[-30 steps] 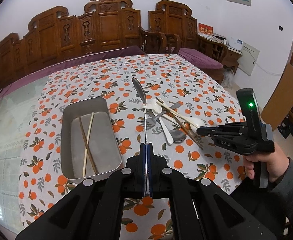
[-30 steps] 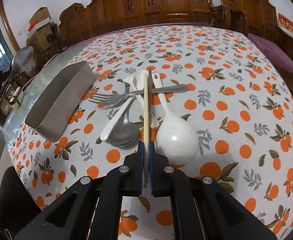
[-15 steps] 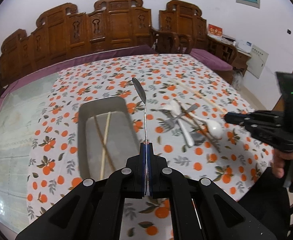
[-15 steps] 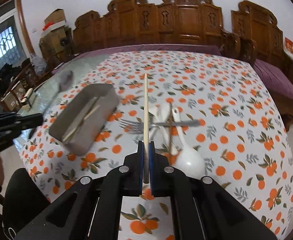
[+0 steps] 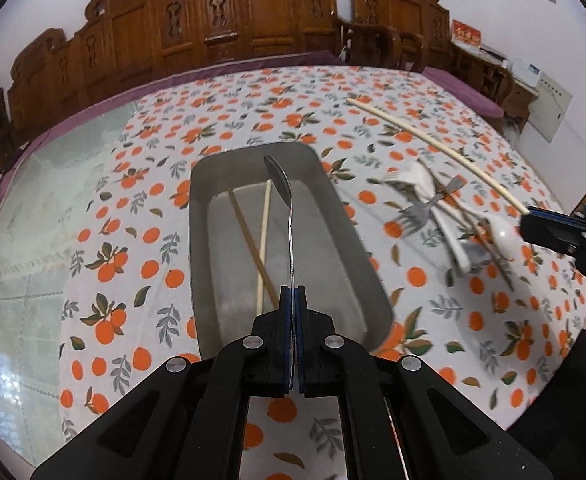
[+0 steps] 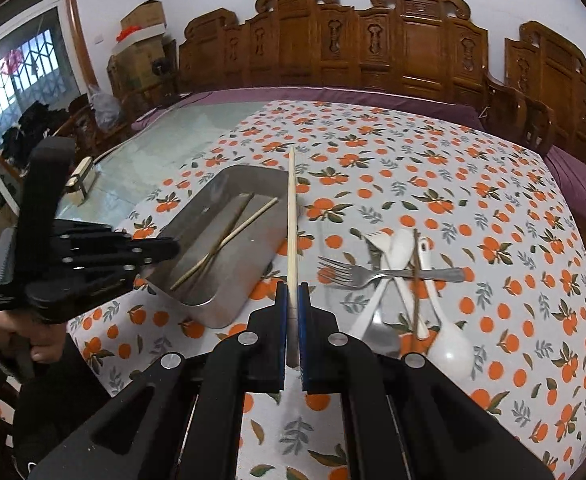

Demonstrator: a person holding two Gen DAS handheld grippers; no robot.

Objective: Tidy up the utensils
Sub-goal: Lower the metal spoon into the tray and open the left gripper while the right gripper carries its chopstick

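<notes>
My left gripper is shut on a metal spoon and holds it above the metal tray, which has two chopsticks in it. My right gripper is shut on a pale chopstick, held above the tray's right rim. The left gripper also shows in the right wrist view at the tray's near end. The right gripper also shows in the left wrist view with the chopstick. A pile of a fork, white spoons and a dark chopstick lies right of the tray.
The table has an orange-print cloth and a bare glass part on the left. Carved wooden chairs line the far side. A small box-like object sits on the glass.
Both grippers have moved left toward the tray. The spoon is now over the tray, and the pale chopstick, lifted off the pile a second ago, is now near the tray's right rim.
</notes>
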